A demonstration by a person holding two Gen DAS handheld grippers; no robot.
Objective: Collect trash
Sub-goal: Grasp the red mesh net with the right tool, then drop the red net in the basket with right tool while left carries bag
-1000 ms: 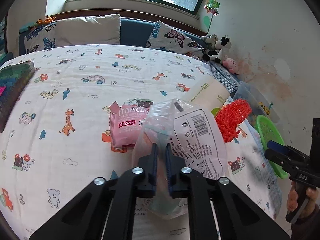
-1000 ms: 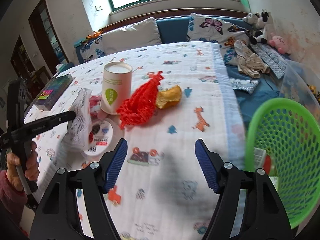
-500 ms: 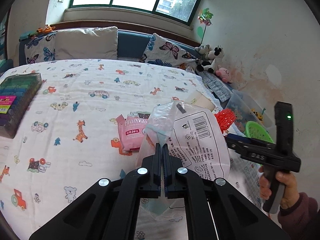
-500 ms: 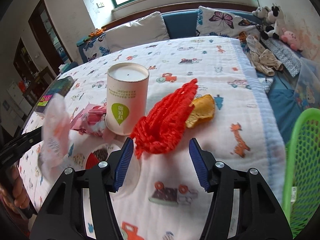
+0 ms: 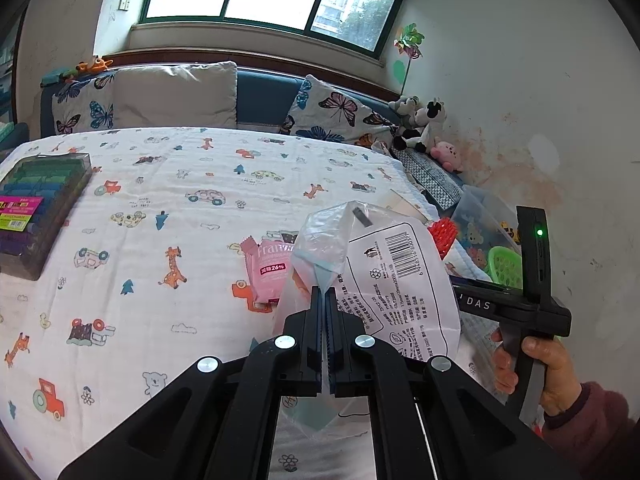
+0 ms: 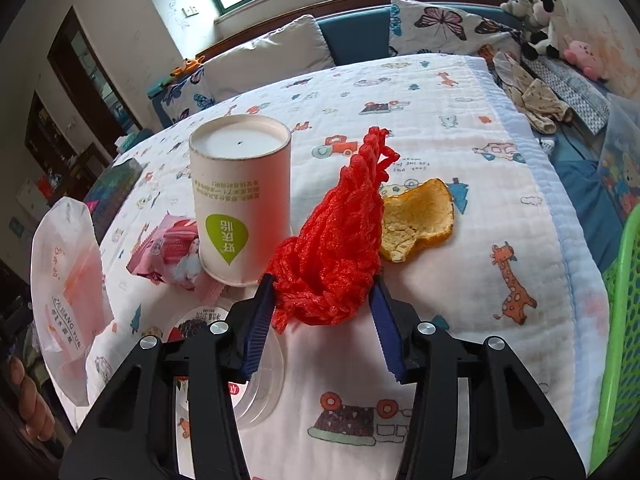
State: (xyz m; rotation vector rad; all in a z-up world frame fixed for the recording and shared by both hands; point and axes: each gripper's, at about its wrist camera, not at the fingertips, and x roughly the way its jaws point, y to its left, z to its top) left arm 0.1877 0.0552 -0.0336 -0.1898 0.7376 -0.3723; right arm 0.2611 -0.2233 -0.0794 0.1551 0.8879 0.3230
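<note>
1. At the centre of the right view, the right gripper (image 6: 322,312) stands wide around the red net (image 6: 336,248); closing crookedly could knock the paper cup (image 6: 240,200) at centre left
2. Lower centre of the left view, the left gripper (image 5: 324,320) pinches the plastic bag (image 5: 372,280), which may slip before the green basket (image 6: 620,320) at the right edge

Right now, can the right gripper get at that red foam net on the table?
Probably yes. The right gripper is open, its fingers either side of the red foam net's near end, with nothing between; the paper tube stands just left.
</note>
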